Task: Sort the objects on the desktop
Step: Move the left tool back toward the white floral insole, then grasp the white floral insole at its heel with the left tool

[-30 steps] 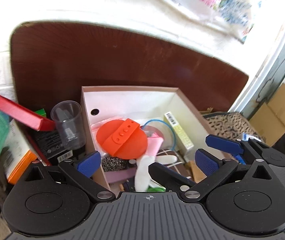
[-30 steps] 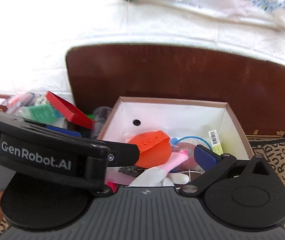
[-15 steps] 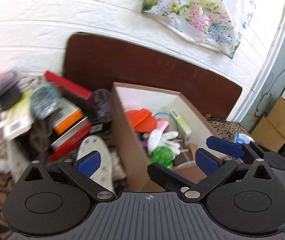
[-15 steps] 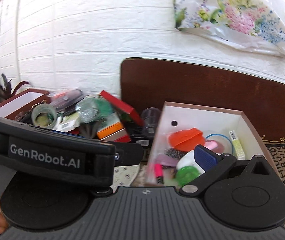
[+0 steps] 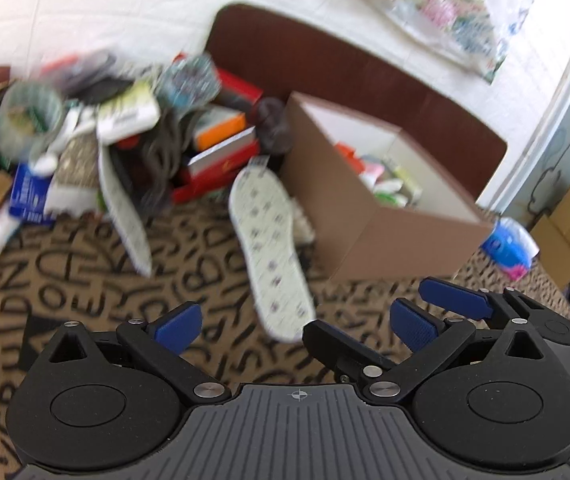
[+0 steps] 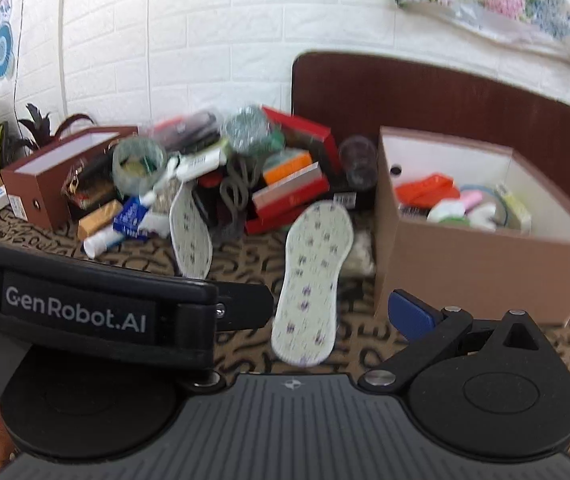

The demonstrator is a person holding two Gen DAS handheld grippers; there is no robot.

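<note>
Both claws spread wide, empty: left gripper (image 5: 289, 326), right gripper (image 6: 325, 312). Insole (image 5: 271, 256) lies flat, probably floppy; a shallow pinch may slip off.

We see our left gripper (image 5: 291, 326) open above a white insole (image 5: 271, 252) beside the brown box (image 5: 369, 216).

White brick-pattern wall (image 6: 213, 40) behind, brightly lit. Dark brown board (image 6: 445, 96) leans against it. Floral plastic bag (image 6: 497, 4) hangs above (blurred). Letter-print cloth (image 5: 85, 280) covers surface. Potted plant (image 6: 37, 128) far left.
</note>
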